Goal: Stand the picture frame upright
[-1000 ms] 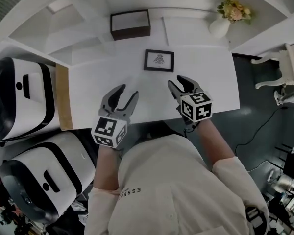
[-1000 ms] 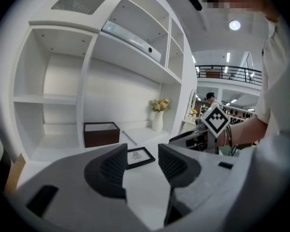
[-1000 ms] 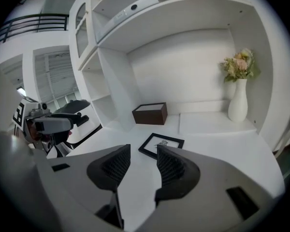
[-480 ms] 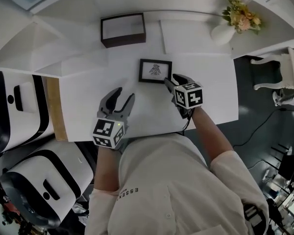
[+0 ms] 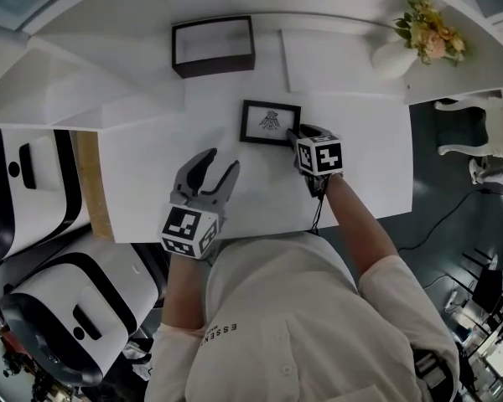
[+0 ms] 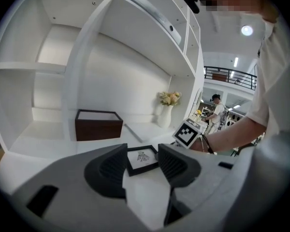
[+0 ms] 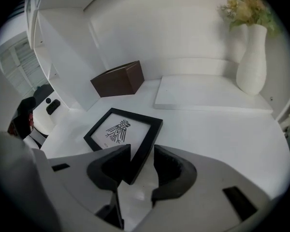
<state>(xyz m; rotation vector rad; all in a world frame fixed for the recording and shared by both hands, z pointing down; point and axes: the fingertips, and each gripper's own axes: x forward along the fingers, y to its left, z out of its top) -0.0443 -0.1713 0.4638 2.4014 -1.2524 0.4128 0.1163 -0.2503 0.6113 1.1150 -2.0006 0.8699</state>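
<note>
Right tool [image 5: 294,134] has its jaws apart, tipped steeply down at the frame [image 5: 270,122]. In the right gripper view the frame's [image 7: 123,132] near corner sits in the gap of the tool [image 7: 141,151]. One black edge runs between the jaws, with bare surface showing between that edge and the right-hand jaw, so nothing is clamped. The marker cube [image 5: 319,155] rides just behind the jaws, at 5 o'clock from the frame.

Left tool [image 5: 220,162] is also open and empty. It is over bare white surface [image 5: 142,191] at 7 o'clock from the frame and apart from it. Its own view looks between the spread jaws of the tool [image 6: 142,153] toward the frame [image 6: 141,159] and the right tool's cube [image 6: 187,133].

The frame lies flat on the surface, face up, near the middle of the head view. It has a black border around a white sheet with a small dark bird-like print.

A dark brown box [image 5: 214,47] stands at 11 o'clock from the frame, well apart, against the back wall. A white vase [image 5: 392,59] with flowers stands at 2 o'clock, beside a flat white slab [image 5: 335,61] at 1 o'clock. Two white-and-black machines [image 5: 33,199] sit off the surface's edge at 8 o'clock.
</note>
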